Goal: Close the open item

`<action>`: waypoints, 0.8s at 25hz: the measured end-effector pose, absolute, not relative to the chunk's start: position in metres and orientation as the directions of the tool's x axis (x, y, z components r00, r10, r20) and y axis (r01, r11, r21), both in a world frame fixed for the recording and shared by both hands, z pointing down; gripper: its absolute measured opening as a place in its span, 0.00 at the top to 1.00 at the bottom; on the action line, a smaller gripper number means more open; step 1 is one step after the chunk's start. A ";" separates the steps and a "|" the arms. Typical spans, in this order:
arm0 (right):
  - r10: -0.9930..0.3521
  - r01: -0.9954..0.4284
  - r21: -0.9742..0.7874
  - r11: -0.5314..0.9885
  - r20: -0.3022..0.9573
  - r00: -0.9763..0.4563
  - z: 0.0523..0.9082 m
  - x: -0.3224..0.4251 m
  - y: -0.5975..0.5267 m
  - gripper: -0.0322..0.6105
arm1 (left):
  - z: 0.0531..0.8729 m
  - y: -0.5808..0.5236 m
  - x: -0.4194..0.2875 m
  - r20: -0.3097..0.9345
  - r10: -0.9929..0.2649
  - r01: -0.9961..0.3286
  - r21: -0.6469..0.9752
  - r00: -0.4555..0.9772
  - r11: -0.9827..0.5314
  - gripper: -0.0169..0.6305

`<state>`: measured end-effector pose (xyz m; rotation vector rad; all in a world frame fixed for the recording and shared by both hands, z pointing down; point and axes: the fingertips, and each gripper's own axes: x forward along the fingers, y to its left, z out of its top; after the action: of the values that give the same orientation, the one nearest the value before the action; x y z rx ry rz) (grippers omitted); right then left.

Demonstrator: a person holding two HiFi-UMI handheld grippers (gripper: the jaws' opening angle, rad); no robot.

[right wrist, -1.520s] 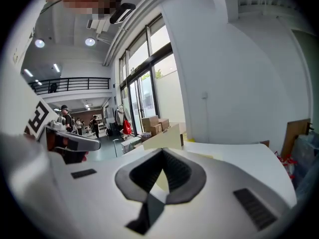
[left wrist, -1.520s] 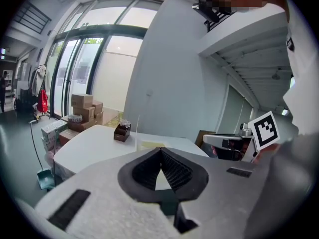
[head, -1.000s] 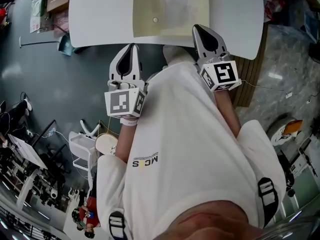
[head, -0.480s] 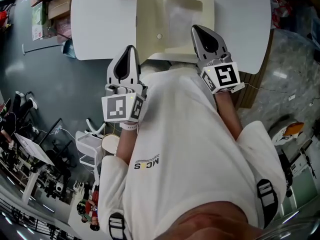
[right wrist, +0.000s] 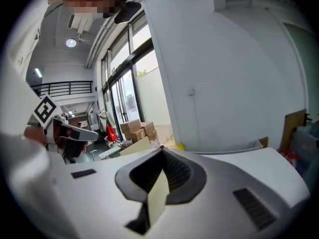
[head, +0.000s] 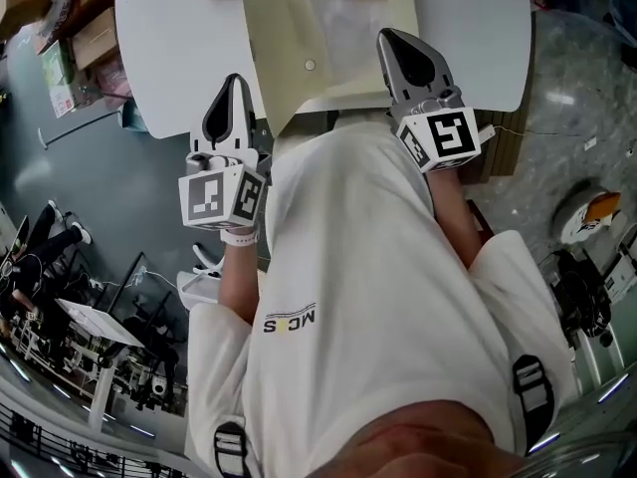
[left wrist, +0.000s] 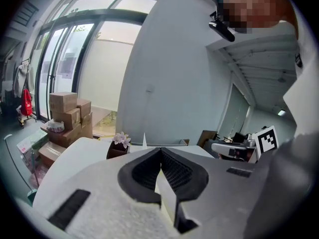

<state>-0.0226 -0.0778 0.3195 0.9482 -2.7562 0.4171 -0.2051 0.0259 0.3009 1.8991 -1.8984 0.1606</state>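
Looks like approach: left gripper (head: 232, 84) and right gripper (head: 390, 42) closed, empty; next they must fold the cream snap-button folder (head: 279, 38) shut.

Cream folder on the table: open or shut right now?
Open. In head view the cream folder has its flap spread toward the person, snap button unfastened, inner pocket exposed.

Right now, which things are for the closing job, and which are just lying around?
For the job: cream folder, lying open on the white table; left gripper and right gripper, both shut, empty.
Just lying about: small flower pot; stacked cardboard boxes.
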 end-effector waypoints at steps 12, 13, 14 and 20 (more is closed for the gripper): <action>-0.611 -0.664 -0.156 0.731 0.284 -0.739 0.312 -0.017 -0.073 0.93 | 0.361 0.015 -0.222 0.508 -0.854 -0.965 0.261 0.111 0.030 0.94; -0.614 -0.668 -0.156 0.728 0.284 -0.736 0.312 -0.018 -0.073 0.93 | 0.369 0.013 -0.224 0.525 -0.842 -0.963 0.270 0.125 0.026 0.94; -0.620 -0.673 -0.157 0.723 0.282 -0.732 0.312 -0.019 -0.073 0.93 | 0.375 0.011 -0.225 0.536 -0.833 -0.961 0.275 0.138 0.019 0.94; -0.652 -0.706 -0.171 0.687 0.282 -0.704 0.317 -0.012 -0.070 0.93 | 0.390 0.005 -0.215 0.554 -0.810 -0.962 0.268 0.192 -0.045 0.94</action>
<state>-0.0116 -0.0701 0.3168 1.0992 -2.6994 0.3971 -0.2151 0.0049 0.3897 1.8894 -1.6529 0.3378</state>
